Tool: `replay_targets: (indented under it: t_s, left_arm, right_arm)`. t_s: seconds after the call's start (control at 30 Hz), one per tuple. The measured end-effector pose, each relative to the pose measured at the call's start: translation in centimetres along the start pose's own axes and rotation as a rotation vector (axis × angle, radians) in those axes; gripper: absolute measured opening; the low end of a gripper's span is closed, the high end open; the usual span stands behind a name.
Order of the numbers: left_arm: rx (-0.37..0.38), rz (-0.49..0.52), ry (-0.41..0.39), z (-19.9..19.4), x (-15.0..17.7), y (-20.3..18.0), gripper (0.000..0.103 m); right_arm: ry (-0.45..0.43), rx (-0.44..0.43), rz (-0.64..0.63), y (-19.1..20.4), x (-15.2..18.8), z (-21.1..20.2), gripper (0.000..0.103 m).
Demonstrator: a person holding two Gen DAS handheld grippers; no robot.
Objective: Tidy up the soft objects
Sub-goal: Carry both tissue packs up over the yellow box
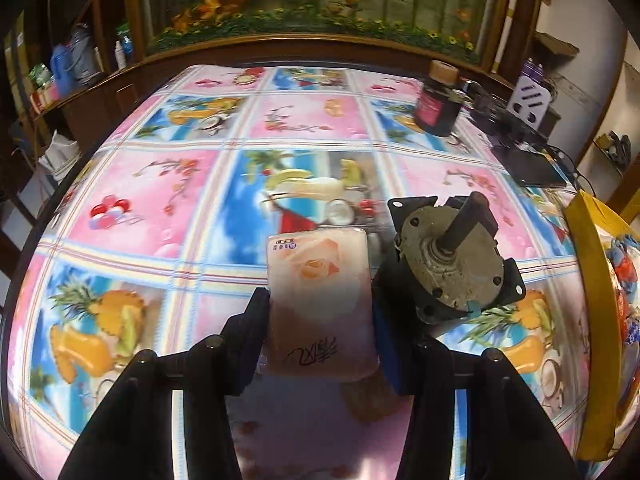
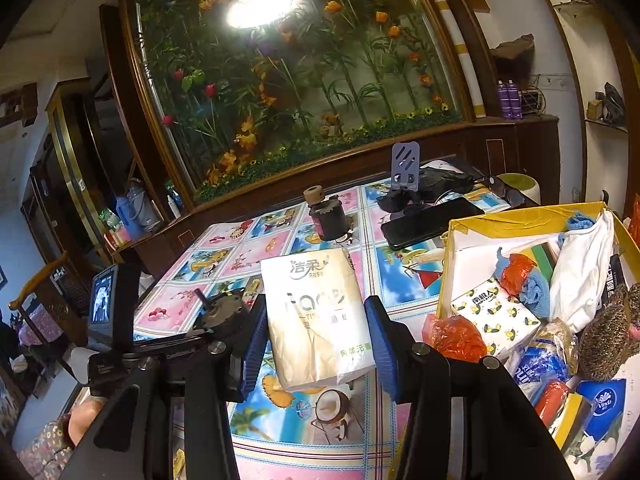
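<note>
I am working over the table (image 1: 168,216) with its fruit-print cloth, and the yellow cardboard box (image 2: 520,216) at its right edge is already filling up with towels, cloths and tissue packs, so that is where I am judging both packs belong. I am holding the cream tissue pack (image 2: 316,316) in the right gripper (image 2: 316,344), its blue pads pressing the pack's sides, raised above the cloth just left of the box. I am clamping the rose-print tissue pack (image 1: 320,300) in the left gripper (image 1: 318,340) close beside the old motor (image 1: 448,264) (hard metal, so I am leaving it out). I am aiming to squeeze gently and clear the motor's shaft.
</note>
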State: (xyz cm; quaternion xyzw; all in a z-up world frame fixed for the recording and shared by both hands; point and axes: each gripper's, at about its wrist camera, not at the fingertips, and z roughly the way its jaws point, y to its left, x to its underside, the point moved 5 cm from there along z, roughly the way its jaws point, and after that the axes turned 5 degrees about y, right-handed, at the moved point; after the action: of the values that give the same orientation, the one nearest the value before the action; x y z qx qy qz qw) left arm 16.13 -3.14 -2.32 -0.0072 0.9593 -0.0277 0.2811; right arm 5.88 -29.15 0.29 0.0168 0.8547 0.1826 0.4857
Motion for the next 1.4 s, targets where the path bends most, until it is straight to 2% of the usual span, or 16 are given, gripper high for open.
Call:
replay_targets:
  t_s: [0.2, 0.43, 0.53, 0.93, 1.23, 1.4]
  left_arm:
    - [0.038, -0.008, -0.055, -2.5, 0.7, 0.0, 0.049]
    - [0.005, 0.020, -0.228, -7.6, 1.3, -1.5, 0.049]
    - [0.046, 0.018, -0.267, -9.3, 1.6, -2.9, 0.049]
    - [0.192, 0.145, -0.233, -9.5, 3.8, -11.6, 0.049]
    - [0.309, 0.285, -0.204, -10.2, 6.8, -20.1, 0.049]
    - [0.352, 0.349, -0.180, -9.9, 8.0, -23.8, 0.049]
  right_arm:
    - [0.008, 0.004, 0.011, -0.4, 0.0, 0.3, 0.051]
    - [0.007, 0.007, 0.013, -0.5, 0.0, 0.4, 0.051]
    - [0.002, 0.013, 0.016, -0.7, 0.0, 0.4, 0.051]
    - [-0.057, 0.068, 0.100, -4.2, -0.7, -1.4, 0.051]
    - [-0.133, 0.167, 0.202, -10.2, -0.6, -6.3, 0.051]
    - [-0.106, 0.222, 0.221, -13.0, 0.8, -9.7, 0.051]
